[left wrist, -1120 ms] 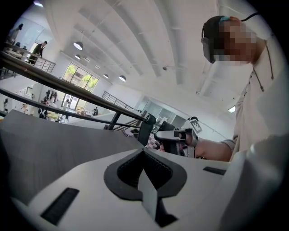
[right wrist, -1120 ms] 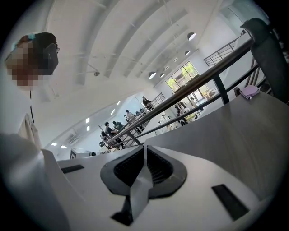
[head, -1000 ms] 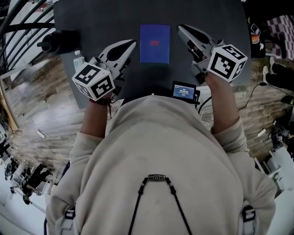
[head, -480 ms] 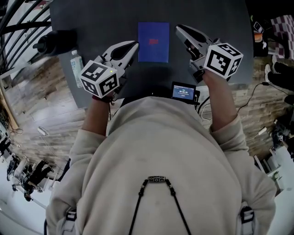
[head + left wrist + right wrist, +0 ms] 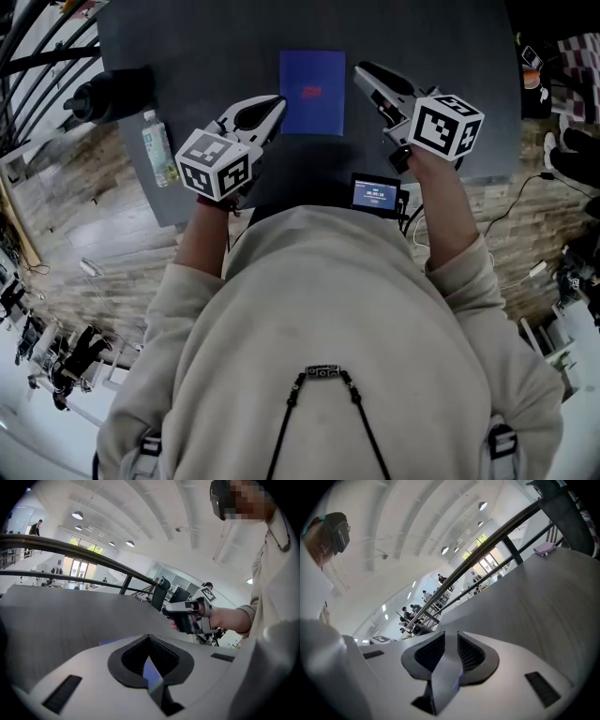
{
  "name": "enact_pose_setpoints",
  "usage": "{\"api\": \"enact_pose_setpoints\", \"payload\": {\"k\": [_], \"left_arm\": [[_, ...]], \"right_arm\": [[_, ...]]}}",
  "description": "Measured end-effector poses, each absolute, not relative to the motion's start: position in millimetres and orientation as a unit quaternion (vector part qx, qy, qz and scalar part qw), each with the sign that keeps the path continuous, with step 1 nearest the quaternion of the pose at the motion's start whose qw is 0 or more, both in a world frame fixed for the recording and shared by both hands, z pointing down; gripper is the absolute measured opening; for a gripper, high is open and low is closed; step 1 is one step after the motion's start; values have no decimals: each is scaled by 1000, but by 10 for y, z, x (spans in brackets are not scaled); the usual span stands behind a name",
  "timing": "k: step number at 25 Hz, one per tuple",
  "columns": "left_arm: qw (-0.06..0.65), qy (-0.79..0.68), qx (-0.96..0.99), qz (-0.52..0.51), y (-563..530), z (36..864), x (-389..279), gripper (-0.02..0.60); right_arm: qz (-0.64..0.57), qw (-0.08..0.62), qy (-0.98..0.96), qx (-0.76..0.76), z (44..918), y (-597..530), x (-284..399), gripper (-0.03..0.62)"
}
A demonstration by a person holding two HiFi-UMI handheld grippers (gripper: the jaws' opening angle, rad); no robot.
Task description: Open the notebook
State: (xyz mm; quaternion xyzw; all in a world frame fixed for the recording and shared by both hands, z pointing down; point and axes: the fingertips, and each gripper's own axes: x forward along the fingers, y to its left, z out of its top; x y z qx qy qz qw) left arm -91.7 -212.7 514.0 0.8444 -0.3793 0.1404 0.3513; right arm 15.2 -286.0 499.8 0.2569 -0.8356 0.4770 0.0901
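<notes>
At the bottom of the head view a cream sweatshirt [image 5: 328, 347] is seen, with a dark cord hung across it. Just beyond it, a small lit screen [image 5: 375, 195] is mounted at the near edge of the dark table [image 5: 216, 47]. The left gripper [image 5: 275, 101] is held left of centre. Its jaws are closed tip to tip, and nothing is caught between them. Only a sliver of blue is seen through the gap behind the tips in the left gripper view. The right gripper [image 5: 360, 71] is held right of centre. Its jaws are opening, a narrow slot is shown between the ribbed pads [image 5: 431, 651], and nothing is held there.

The blue notebook [image 5: 312, 93] is laid flat and closed in the upper centre, between the two grippers. The left tips are placed just beside its lower left corner; contact cannot be judged. A clear bottle [image 5: 157, 148] is laid near the table's left edge, and a black cylinder [image 5: 108, 94] is seen beyond it at the upper left.
</notes>
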Motion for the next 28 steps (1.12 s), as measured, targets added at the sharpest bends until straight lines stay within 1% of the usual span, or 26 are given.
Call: {"api": "enact_pose_setpoints", "payload": {"k": [4,16,23,28], "left_arm": [[367,-384,834,151,-2090,5363,-939,0],[397,-364,810,233,-1864,6093,-981,0],[421,-353,793,263,-1769,6466,-962,0],[432,-344,782,289,-1682,6724,-947,0]], "right_arm": [[491,94,-826,261,5138,-2859,189,92],[534,125,-796,254,5652,-2777,158,164],[538,168,-785,256,5991,-2662,192,194],[548,181,-777,252,6153,-2625,163,216]]}}
